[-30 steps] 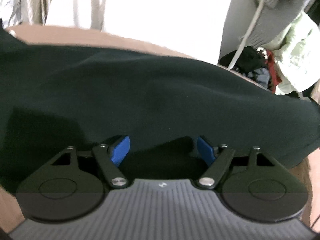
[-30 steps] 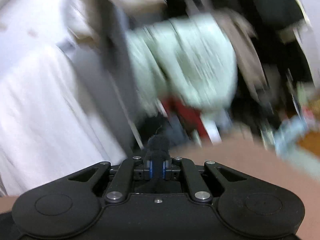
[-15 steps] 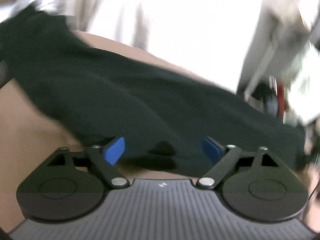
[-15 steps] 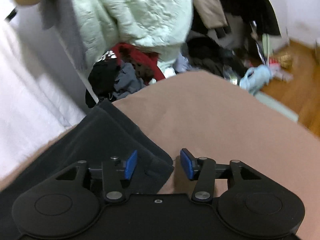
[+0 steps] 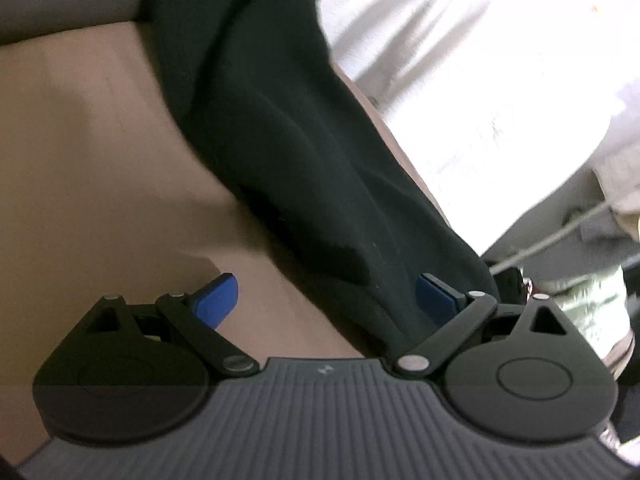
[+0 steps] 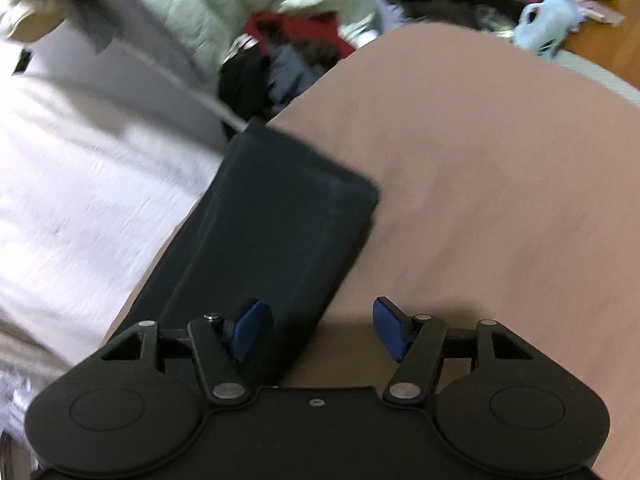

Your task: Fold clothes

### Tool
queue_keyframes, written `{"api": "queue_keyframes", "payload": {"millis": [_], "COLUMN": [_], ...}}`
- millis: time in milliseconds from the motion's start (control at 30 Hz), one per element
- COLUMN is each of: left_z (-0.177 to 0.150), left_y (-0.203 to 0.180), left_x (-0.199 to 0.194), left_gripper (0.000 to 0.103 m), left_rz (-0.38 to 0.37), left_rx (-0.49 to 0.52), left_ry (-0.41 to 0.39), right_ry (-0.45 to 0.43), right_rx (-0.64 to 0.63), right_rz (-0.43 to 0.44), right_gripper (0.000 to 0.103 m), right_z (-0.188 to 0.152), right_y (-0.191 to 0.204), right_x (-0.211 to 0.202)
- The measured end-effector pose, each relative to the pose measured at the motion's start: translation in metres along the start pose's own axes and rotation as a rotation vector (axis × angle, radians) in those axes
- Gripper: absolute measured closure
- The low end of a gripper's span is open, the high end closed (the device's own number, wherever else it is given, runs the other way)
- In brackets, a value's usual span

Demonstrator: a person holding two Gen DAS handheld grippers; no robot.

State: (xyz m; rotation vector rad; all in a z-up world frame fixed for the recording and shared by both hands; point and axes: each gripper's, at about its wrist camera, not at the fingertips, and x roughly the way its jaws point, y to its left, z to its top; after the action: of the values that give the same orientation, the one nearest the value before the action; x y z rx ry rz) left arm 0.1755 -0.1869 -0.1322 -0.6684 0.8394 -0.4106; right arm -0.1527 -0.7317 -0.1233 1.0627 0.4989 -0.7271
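Brown bedcover (image 6: 500,184) lies bare to the right of the black garment (image 6: 280,232), leaving me open room there; white bedding (image 6: 72,184) crowds its other long edge, and a heap of clothes (image 6: 256,12) sits past its far end. The garment is a long folded strip with a squared end. My right gripper (image 6: 322,332) is opening, its left pad over the cloth, nothing pinched. My left gripper (image 5: 326,300) stands spread wide, the cloth's edge by its right pad, ungripped.
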Motion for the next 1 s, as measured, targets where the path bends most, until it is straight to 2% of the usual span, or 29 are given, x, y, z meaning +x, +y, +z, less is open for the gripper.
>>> {"api": "queue_keyframes", "payload": {"millis": [100,167,233,267,367,400,433,467,500,533,600,667,767,833,933,1000], "left_z": [-0.005,-0.008,-0.011,-0.009,-0.002,0.003,0.009,0.015,0.020,0.023,0.023,0.018,0.011,0.007,-0.011,-0.040], "left_y": [-0.012,-0.023,-0.038,-0.045,-0.062,-0.065,-0.068,-0.071,-0.076,-0.079,-0.090,-0.103,-0.122,-0.125,-0.120,-0.110], "left_x": [0.029,0.048,0.064,0.074,0.102,0.109,0.112,0.114,0.114,0.112,0.094,0.061,0.006,-0.030,-0.071,-0.091], "left_gripper": [0.009,0.010,0.020,0.028,0.030,0.031,0.036,0.059,0.076,0.081,0.091,0.092,0.093,0.093,0.093,0.093], "left_rz": [0.012,0.026,0.025,0.041,0.088,0.091,0.100,0.113,0.145,0.154,0.160,0.129,0.106,0.067,0.012,0.025], "left_rx": [0.061,0.106,0.180,0.209,0.288,0.272,0.251,0.235,0.242,0.249,0.244,0.274,0.351,0.359,0.353,0.400], "left_ry": [0.015,0.036,0.029,0.030,0.033,0.038,0.046,0.055,0.077,0.110,0.144,0.082,-0.028,-0.050,0.029,0.093], "right_ry": [0.004,-0.049,-0.118,-0.156,-0.237,-0.243,-0.248,-0.246,-0.239,-0.237,-0.276,-0.315,-0.349,-0.387,-0.446,-0.454], "right_rx": [-0.110,-0.156,-0.177,-0.176,-0.182,-0.221,-0.254,-0.253,-0.230,-0.221,-0.310,-0.417,-0.444,-0.445,-0.471,-0.471], "right_rz": [0.017,0.022,0.027,0.025,0.046,0.088,0.123,0.128,0.134,0.139,0.131,0.117,0.145,0.165,0.160,0.115], "right_gripper": [0.036,0.035,0.035,0.034,0.032,0.038,0.066,0.082,0.087,0.089,0.090,0.090,0.091,0.091,0.091,0.091], "right_z": [-0.003,-0.007,-0.010,-0.009,-0.004,-0.002,0.001,0.003,0.005,0.007,0.005,-0.002,-0.005,-0.010,-0.037,-0.070], "right_y": [0.009,0.008,0.009,0.013,0.028,0.029,0.028,0.025,0.021,0.019,0.033,0.053,0.067,0.073,0.062,0.049], "right_x": [0.010,0.023,0.034,0.040,0.062,0.065,0.068,0.066,0.060,0.053,0.027,-0.004,-0.059,-0.104,-0.173,-0.213]}}
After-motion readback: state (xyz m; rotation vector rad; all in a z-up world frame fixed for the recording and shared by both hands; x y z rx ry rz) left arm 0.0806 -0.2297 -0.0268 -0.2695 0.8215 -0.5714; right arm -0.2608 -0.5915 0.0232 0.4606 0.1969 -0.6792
